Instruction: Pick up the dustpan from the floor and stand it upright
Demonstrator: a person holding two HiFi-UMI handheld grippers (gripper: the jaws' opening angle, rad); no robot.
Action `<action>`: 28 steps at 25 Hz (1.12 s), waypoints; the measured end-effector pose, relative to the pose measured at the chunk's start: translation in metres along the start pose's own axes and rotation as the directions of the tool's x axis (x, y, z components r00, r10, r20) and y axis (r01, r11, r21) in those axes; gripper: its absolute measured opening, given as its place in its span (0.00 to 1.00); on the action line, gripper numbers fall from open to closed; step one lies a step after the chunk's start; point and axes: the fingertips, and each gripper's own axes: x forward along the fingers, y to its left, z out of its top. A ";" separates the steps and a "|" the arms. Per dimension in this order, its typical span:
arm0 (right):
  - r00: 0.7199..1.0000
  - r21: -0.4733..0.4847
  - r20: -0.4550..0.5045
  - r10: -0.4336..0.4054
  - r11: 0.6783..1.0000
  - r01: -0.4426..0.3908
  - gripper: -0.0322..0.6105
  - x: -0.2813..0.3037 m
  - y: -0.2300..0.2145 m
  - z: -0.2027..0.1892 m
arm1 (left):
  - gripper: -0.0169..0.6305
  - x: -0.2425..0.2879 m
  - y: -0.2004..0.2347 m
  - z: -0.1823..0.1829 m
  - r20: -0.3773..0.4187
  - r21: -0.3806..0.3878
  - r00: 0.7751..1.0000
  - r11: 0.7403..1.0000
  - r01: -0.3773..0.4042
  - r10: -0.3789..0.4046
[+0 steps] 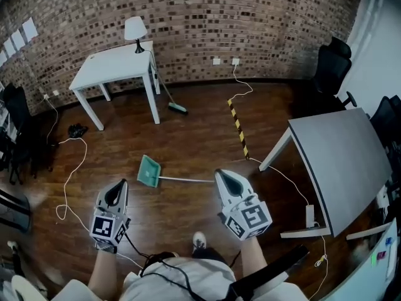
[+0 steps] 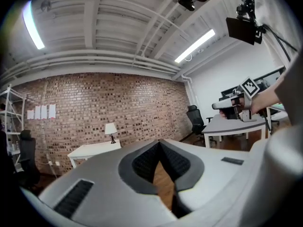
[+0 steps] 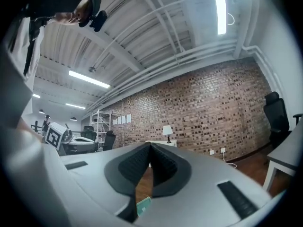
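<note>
Dustpan lies flat on the wooden floor, ahead of both grippers and between them. Its long axis runs across the head view: the green pan is at the left, and the thin handle reaches right and ends just beside the tip of the right gripper, so this hand seems nearer to the handle. The left gripper is nearer to the pan. Both have their jaws closed together and hold nothing.
</note>
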 end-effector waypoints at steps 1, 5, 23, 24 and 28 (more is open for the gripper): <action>1.000 0.011 -0.003 -0.015 1.000 0.015 0.04 0.006 -0.006 -0.002 | 0.03 0.006 0.006 -0.003 -0.009 -0.002 1.000 1.000 -0.007 0.007; 0.996 0.055 -0.021 -0.088 0.995 0.089 0.04 0.019 -0.023 -0.014 | 0.03 0.023 0.028 -0.012 -0.043 -0.008 0.999 1.000 -0.010 0.009; 0.967 0.203 -0.140 -0.211 0.950 0.237 0.11 0.055 -0.017 -0.105 | 0.15 0.050 0.124 -0.122 -0.230 -0.084 0.970 0.991 -0.100 0.078; 0.964 0.216 -0.167 -0.206 0.946 0.240 0.15 0.057 -0.017 -0.120 | 0.16 0.054 0.128 -0.137 -0.256 -0.096 0.964 0.990 -0.106 0.079; 0.948 0.315 -0.248 -0.200 0.909 0.274 0.32 0.067 -0.038 -0.185 | 0.19 0.075 0.134 -0.197 -0.348 -0.142 0.935 0.983 -0.121 0.065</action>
